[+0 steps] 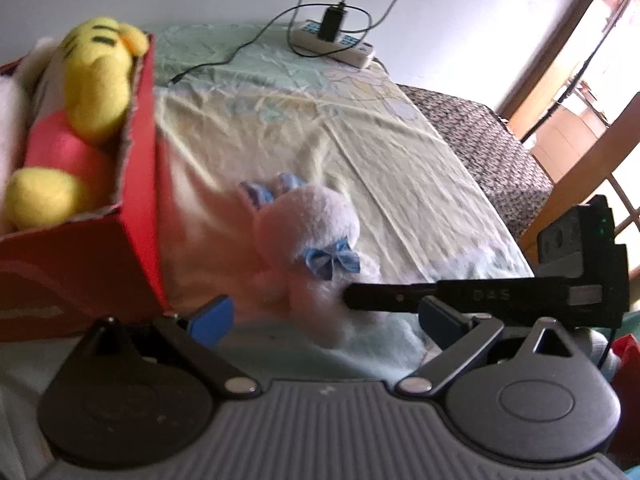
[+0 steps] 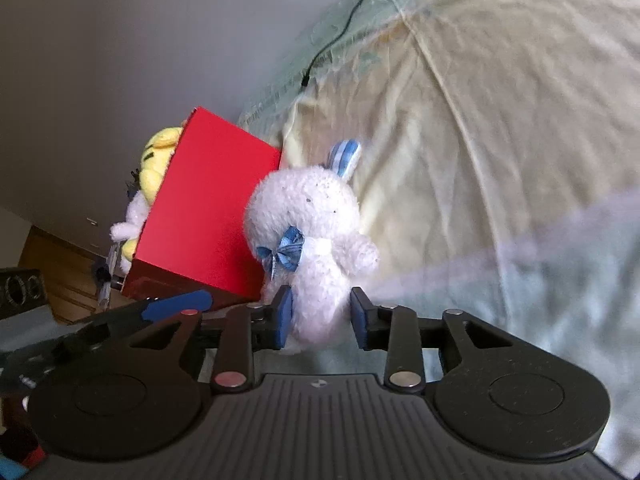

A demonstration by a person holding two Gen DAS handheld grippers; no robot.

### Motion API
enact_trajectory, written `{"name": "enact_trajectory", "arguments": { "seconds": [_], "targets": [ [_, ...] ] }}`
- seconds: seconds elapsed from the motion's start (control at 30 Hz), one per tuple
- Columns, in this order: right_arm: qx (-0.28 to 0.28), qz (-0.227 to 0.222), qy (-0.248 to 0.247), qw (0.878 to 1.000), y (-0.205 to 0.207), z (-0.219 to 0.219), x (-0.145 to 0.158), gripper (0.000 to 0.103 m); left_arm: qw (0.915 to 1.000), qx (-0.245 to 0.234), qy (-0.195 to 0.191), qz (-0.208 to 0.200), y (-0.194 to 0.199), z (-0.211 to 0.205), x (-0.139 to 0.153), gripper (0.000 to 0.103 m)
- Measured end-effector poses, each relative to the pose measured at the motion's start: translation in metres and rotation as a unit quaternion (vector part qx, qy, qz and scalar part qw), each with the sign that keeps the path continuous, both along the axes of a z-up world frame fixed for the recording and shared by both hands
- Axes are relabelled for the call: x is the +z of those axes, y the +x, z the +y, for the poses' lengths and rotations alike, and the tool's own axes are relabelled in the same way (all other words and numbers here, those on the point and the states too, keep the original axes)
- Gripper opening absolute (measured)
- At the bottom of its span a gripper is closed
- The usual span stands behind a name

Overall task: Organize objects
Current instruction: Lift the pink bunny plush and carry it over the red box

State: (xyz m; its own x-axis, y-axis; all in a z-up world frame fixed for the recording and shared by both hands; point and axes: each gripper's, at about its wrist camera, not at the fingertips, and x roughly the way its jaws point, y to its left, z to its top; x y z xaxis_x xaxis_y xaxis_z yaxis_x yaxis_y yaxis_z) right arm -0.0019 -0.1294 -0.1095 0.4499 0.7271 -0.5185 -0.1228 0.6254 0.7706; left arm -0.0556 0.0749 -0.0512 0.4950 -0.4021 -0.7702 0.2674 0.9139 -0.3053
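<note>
Right claw [image 2: 322, 320] grasping white bunny [image 2: 316, 232]; left claw [image 1: 326, 316] released. Lift clear over red box [image 2: 204, 208] rim before letting go.

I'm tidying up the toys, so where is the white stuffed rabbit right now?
The white rabbit is on the bed sheet, just right of the red box, with its lower body between the right gripper jaws.

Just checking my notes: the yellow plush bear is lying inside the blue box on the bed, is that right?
Not quite. The box is red, not blue, as the left wrist view shows. The rest stands: the yellow plush bear lies inside it, on the bed.
</note>
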Motion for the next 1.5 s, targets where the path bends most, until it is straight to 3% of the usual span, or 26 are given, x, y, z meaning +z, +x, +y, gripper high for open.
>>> {"name": "enact_trajectory", "arguments": {
  "seconds": [0.13, 0.23, 0.33, 0.37, 0.47, 0.6, 0.77, 1.17, 1.5],
  "targets": [
    [-0.032, -0.025, 0.040, 0.998, 0.007, -0.015, 0.009, 0.039, 1.0000, -0.004, 0.003, 0.001, 0.007, -0.007, -0.004, 0.099],
    [-0.054, -0.020, 0.034, 0.998, 0.023, -0.015, 0.004, 0.043, 0.9999, 0.002, 0.006, 0.013, 0.018, -0.013, -0.013, 0.099],
    [-0.044, -0.015, 0.023, 0.999, 0.038, -0.003, -0.005, 0.049, 0.9991, 0.012, 0.004, 0.041, 0.031, -0.015, -0.027, 0.099],
    [-0.042, -0.014, 0.029, 0.999, 0.042, 0.001, -0.008, 0.055, 0.9986, 0.015, 0.002, 0.050, 0.036, -0.014, -0.032, 0.099],
    [-0.030, 0.004, 0.066, 0.997, 0.048, 0.011, -0.017, 0.059, 0.9972, 0.024, -0.007, 0.070, 0.044, -0.010, -0.041, 0.096],
    [-0.008, 0.019, 0.093, 0.995, 0.046, 0.027, -0.024, 0.057, 0.9967, 0.026, 0.001, 0.077, 0.048, -0.012, -0.048, 0.092],
    [-0.011, 0.018, 0.093, 0.995, 0.042, 0.026, -0.020, 0.053, 0.9970, 0.021, 0.007, 0.075, 0.045, -0.013, -0.045, 0.091],
    [0.007, 0.006, 0.096, 0.995, 0.010, 0.020, 0.005, 0.052, 0.9984, -0.024, 0.031, 0.041, 0.013, -0.019, -0.025, 0.089],
    [0.072, -0.057, 0.114, 0.989, -0.009, 0.038, 0.046, 0.052, 0.9992, 0.000, 0.031, -0.026, -0.021, 0.006, 0.022, 0.089]
  ]
}}
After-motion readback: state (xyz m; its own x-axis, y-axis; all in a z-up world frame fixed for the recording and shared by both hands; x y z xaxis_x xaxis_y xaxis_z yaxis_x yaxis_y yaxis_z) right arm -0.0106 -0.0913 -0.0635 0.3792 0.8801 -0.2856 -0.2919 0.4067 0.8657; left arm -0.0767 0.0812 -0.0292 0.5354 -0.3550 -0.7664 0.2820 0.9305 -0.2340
